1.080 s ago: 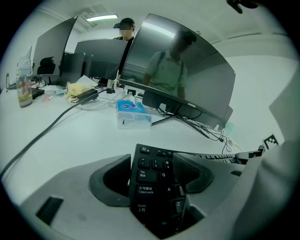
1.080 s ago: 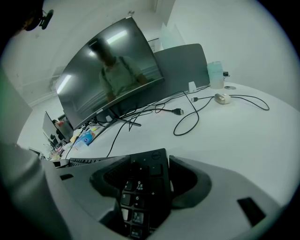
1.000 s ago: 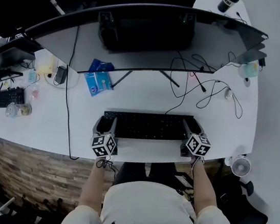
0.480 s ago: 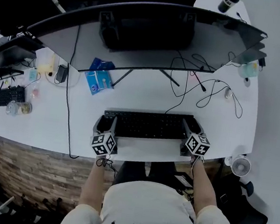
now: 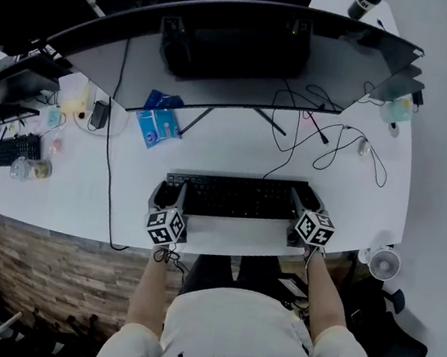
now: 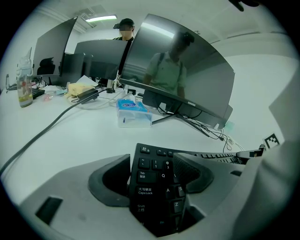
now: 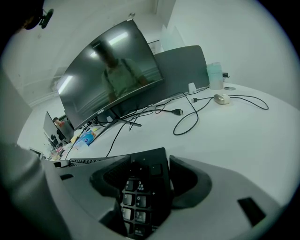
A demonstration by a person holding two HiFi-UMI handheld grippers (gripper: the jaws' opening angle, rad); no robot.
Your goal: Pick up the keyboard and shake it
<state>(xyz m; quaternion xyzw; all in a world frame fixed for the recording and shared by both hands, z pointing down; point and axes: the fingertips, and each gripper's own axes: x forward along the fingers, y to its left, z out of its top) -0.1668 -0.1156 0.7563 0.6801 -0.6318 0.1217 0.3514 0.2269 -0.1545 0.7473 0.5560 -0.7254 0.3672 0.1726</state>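
Jaws of the left gripper [image 6: 153, 177] and right gripper [image 7: 140, 182] clamp the keyboard [image 5: 237, 198] ends; best lift both level, then shake gently.

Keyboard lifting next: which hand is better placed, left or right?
Neither wins, probably: the left gripper has its jaws on the keyboard at its Tab end, the right gripper at the number-pad end. Each holds one end only, so lifting likely needs both together.
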